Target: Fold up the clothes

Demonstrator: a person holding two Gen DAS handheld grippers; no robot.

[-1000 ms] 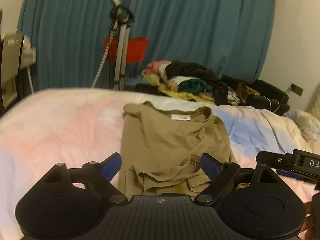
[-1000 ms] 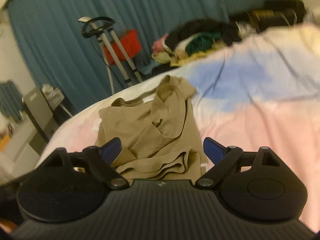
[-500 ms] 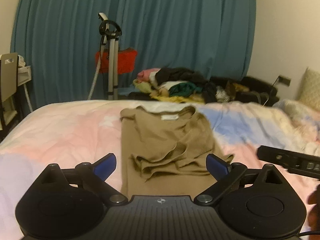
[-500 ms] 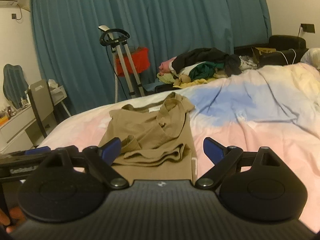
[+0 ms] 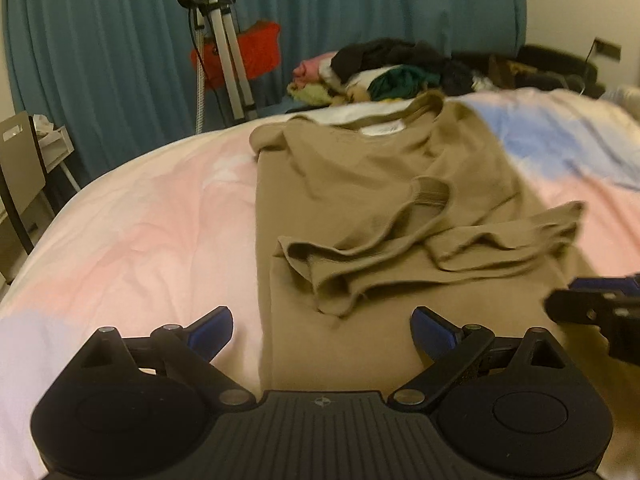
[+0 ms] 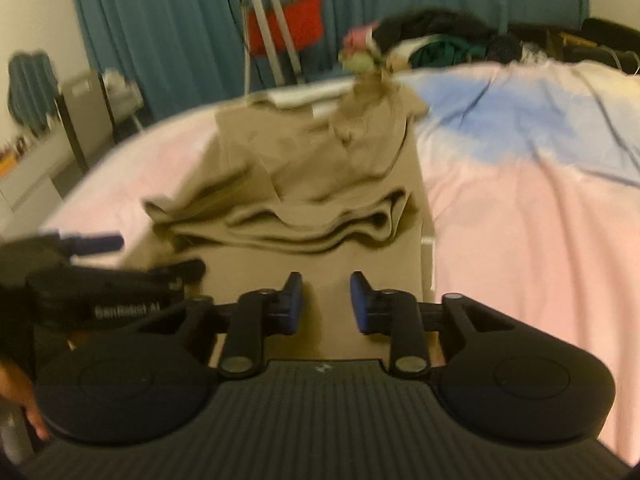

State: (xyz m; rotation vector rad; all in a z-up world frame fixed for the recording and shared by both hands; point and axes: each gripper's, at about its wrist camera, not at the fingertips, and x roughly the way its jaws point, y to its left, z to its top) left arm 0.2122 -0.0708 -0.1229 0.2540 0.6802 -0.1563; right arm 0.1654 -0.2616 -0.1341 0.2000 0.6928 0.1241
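Tan shirt (image 5: pixel 360 208) lies flat on the bed (image 5: pixel 140 220) — left hand-held gripper (image 5: pixel 322 326) wide open over its hem, right hand-held gripper (image 6: pixel 325 300) partly closed, both empty.

We see a plain tan shirt (image 5: pixel 360 184) on a bedspread (image 5: pixel 152 232) blotched pink, white and blue, teal curtains (image 5: pixel 100 40) behind, and black grippers with blue fingertips (image 5: pixel 212 328).

- My left gripper (image 5: pixel 322 327): matt black plastic, ribbed.
- Tan knit-cloth shirt (image 5: pixel 360 184): soft, matt, wrinkled.
- Pink-and-blue cloth bedspread (image 5: pixel 140 232): smooth, matt.
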